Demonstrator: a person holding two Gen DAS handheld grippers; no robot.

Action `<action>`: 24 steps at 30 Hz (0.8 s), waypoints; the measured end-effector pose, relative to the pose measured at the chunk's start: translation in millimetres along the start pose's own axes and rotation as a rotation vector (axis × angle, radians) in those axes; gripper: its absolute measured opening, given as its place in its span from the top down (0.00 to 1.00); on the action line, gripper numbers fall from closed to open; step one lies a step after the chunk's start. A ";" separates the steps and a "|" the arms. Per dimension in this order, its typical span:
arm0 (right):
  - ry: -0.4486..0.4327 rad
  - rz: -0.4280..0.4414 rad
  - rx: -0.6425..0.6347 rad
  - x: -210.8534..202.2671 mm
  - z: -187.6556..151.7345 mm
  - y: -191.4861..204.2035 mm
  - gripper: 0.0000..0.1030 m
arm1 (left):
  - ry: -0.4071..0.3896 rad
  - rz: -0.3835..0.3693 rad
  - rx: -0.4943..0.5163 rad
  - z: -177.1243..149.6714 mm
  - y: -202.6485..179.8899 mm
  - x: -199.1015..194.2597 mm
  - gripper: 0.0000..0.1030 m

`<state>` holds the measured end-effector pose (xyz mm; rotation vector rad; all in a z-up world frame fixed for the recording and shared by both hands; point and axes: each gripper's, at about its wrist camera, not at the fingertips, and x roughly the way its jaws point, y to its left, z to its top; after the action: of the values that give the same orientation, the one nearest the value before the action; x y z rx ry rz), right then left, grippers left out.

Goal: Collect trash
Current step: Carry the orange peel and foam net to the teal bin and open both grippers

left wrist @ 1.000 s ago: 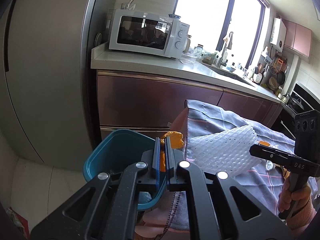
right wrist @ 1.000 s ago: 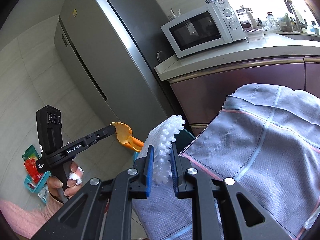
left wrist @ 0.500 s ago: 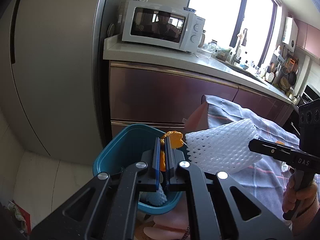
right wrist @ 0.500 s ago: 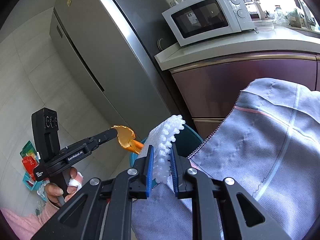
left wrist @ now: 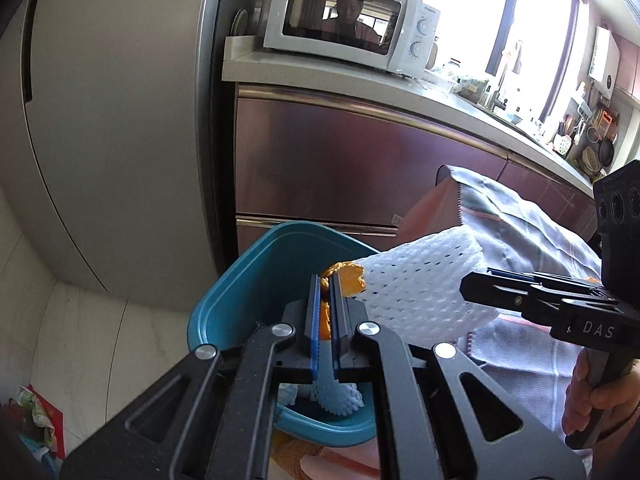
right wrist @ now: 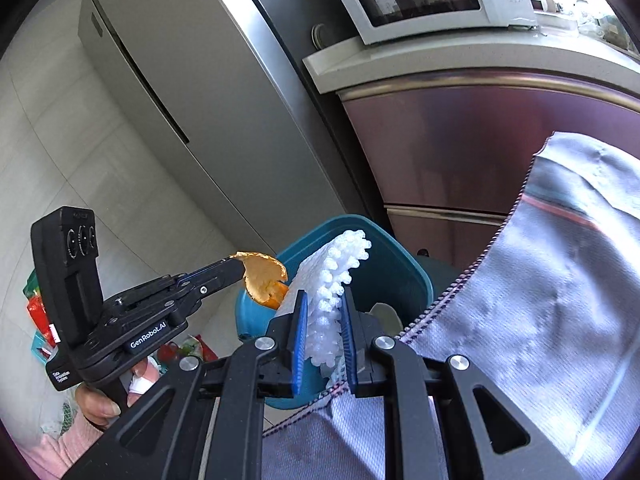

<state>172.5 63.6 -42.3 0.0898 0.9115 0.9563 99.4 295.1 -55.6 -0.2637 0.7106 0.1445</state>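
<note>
My left gripper (left wrist: 327, 280) is shut on a piece of orange peel (left wrist: 347, 279) and holds it over the teal trash bin (left wrist: 256, 280). In the right wrist view the left gripper (right wrist: 236, 266) holds the orange peel (right wrist: 262, 278) above the bin's (right wrist: 408, 276) left rim. My right gripper (right wrist: 323, 304) is shut on a white foam fruit net (right wrist: 340, 264), held over the bin's near edge. The net (left wrist: 420, 280) also shows in the left wrist view, beside the peel. Another white foam net (left wrist: 336, 396) lies inside the bin.
A grey checked cloth (right wrist: 540, 300) covers the table to the right of the bin. Behind stand a steel fridge (left wrist: 112, 120), maroon cabinets (left wrist: 340, 160) and a white microwave (left wrist: 352, 36) on the counter. Colourful packets (right wrist: 38, 312) lie on the floor at left.
Both grippers have moved left and forward with their loads, from over the cloth to over the bin. The bin's inside and the net in it have come into view.
</note>
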 end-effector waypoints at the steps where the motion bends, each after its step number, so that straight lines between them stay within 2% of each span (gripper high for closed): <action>1: 0.009 -0.005 0.000 4.8 1.3 -0.2 0.86 | 0.003 0.002 0.000 -0.4 1.5 2.9 0.96; 9: 0.088 -0.033 0.012 42.2 8.5 3.0 0.83 | 0.045 0.030 0.011 -3.2 3.0 34.6 0.96; 14: 0.124 -0.067 0.024 57.1 9.5 0.1 0.72 | 0.077 0.038 0.015 -4.7 1.5 55.7 0.94; 24: 0.110 -0.088 0.015 49.8 -1.0 -2.6 0.67 | 0.085 0.032 0.004 -9.5 -4.6 68.6 0.91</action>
<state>185.9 98.3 -75.5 0.0097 1.0162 0.8789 145.9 290.8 -106.9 -0.2554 0.7998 0.1632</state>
